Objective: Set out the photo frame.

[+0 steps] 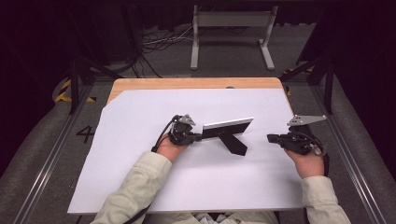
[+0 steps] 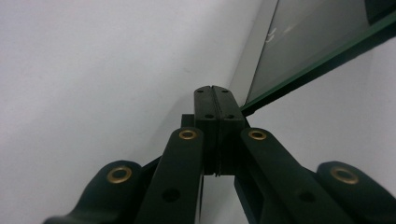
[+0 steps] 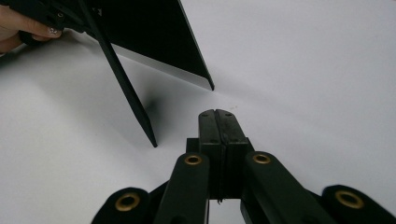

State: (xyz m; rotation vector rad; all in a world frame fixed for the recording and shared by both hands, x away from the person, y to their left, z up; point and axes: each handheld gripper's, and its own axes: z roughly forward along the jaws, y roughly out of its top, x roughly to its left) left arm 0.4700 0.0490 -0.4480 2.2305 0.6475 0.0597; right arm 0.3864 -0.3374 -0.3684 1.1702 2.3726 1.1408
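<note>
Item one: a picture frame (image 1: 227, 126), standing upright on its long edge near the centre of the white sheet (image 1: 140, 177) that covers the desk (image 1: 140, 84); its silver front edge is seen from above in the high view, and its black back stand (image 1: 233, 143) is splayed toward five o'clock, the tip resting on the sheet. Item two: the left gripper (image 1: 198, 136), held at the nine o'clock end of the frame; in the left gripper view its jaws are seen pressed flat together, the frame's glass face (image 2: 308, 42) and dark lower edge lying just beside the tips at one o'clock; whether the tips touch the frame cannot be told, and nothing is seen between the jaws. Item three: the right gripper (image 1: 272, 138), placed at three o'clock of the frame and apart from it, pointed toward nine o'clock; its jaws are likewise fully closed on nothing, as shown in the right gripper view, where the frame's black back (image 3: 154, 32) and stand (image 3: 128, 91) are seen ahead at eleven o'clock. Item four: the wooden desk edge, left bare at twelve o'clock beyond the sheet.
</note>
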